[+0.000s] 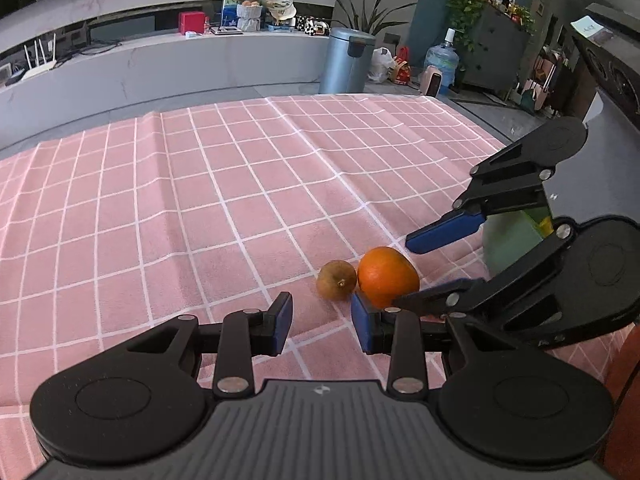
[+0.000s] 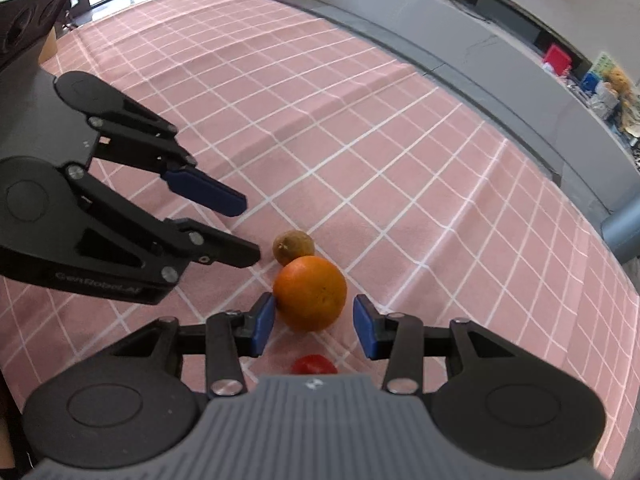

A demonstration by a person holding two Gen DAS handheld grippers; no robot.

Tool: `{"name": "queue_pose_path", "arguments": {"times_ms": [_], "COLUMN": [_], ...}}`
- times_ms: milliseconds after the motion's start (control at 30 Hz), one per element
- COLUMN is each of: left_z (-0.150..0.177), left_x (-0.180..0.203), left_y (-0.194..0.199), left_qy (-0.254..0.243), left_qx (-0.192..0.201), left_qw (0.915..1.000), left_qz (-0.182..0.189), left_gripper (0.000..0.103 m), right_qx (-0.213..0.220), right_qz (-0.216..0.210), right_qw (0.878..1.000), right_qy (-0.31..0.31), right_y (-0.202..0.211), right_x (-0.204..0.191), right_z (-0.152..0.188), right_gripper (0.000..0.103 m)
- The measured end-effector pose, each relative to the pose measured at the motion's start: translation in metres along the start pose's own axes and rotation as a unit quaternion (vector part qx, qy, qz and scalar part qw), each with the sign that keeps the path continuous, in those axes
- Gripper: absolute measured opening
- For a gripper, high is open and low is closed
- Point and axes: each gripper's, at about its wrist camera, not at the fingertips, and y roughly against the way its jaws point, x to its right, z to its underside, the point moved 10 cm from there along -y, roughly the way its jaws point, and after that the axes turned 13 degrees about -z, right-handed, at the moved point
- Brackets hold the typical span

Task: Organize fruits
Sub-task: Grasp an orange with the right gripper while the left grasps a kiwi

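An orange (image 2: 310, 294) lies on the pink checked tablecloth (image 2: 360, 140), touching a brown kiwi (image 2: 293, 247) just beyond it. My right gripper (image 2: 314, 322) is open, its blue pads on either side of the orange's near half; the left pad looks close to touching. A red fruit (image 2: 313, 365) lies just under that gripper, partly hidden. In the left wrist view the orange (image 1: 387, 276) and kiwi (image 1: 336, 280) sit ahead to the right. My left gripper (image 1: 322, 322) is open and empty, a little short of them. The right gripper (image 1: 416, 268) comes in from the right there.
The cloth's far edge (image 1: 320, 98) drops off to the floor, with a grey bin (image 1: 347, 60) and a water bottle (image 1: 440, 62) beyond. A pale green object (image 1: 516, 240) stands behind the right gripper. A grey bench (image 2: 500, 60) runs along the table's far side.
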Motion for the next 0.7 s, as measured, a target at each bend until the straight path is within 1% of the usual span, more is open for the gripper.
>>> {"name": "queue_pose_path", "arguments": {"times_ms": [67, 167, 267, 367, 500, 633, 700], "left_z": [-0.001, -0.002, -0.003, -0.005, -0.006, -0.005, -0.005], "left_x": [0.000, 0.000, 0.002, 0.007, 0.014, 0.018, 0.019], "left_y": [-0.002, -0.004, -0.006, -0.010, -0.014, -0.018, -0.020], "left_qy": [-0.001, -0.006, -0.008, -0.017, -0.034, -0.038, -0.033], "left_qx": [0.002, 0.005, 0.005, 0.009, 0.014, 0.013, 0.013], "left_qw": [1.0000, 1.0000, 0.9999, 0.9998, 0.9993, 0.9992, 0.9994], "left_qz": [0.001, 0.003, 0.008, 0.009, 0.001, -0.005, -0.005], "left_gripper": [0.040, 0.040, 0.040, 0.040, 0.040, 0.040, 0.038], "right_qx": [-0.002, -0.009, -0.015, -0.018, -0.020, -0.018, -0.019], "right_qz": [-0.001, -0.006, -0.003, 0.003, 0.028, 0.032, 0.032], "right_qw": [1.000, 1.000, 1.000, 1.000, 0.999, 0.999, 0.999], "right_qy": [0.001, -0.001, -0.003, 0.003, 0.009, -0.004, -0.008], "right_y": [-0.004, -0.009, -0.012, -0.009, -0.003, -0.002, -0.004], "right_x": [0.001, 0.000, 0.001, 0.001, 0.008, 0.016, 0.017], "right_z": [-0.001, -0.001, 0.001, 0.002, 0.006, 0.010, 0.011], "right_gripper": [0.045, 0.045, 0.040, 0.039, 0.039, 0.039, 0.039]}}
